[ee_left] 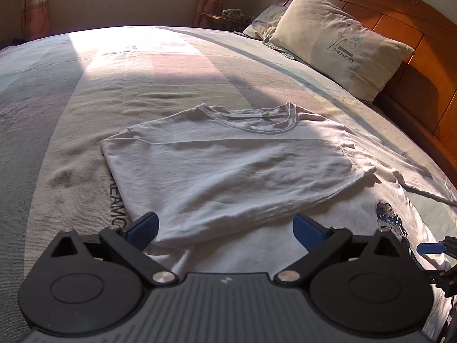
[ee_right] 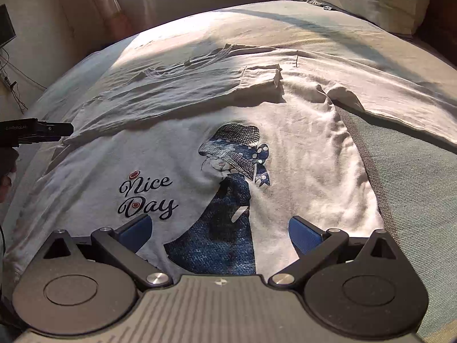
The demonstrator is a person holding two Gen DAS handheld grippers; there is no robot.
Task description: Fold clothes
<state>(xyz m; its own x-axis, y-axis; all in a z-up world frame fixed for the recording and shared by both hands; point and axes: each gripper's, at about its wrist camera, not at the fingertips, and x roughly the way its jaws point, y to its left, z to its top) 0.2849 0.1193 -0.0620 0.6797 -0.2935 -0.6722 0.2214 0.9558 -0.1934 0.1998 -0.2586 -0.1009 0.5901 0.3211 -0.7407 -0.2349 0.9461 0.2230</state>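
lying on the bed (ee_left: 57, 114), a white t-shirt (ee_right: 300, 148) has its top half folded down, hiding part of the print; both grippers, left (ee_left: 225, 228) and right (ee_right: 220, 228), gape wide, holding nothing.

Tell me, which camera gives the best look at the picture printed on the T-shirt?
The right wrist view: the printed picture lies in the middle with the words "Nice Day" beside it on the white T-shirt. The left wrist view catches only a sliver of it at the right edge.
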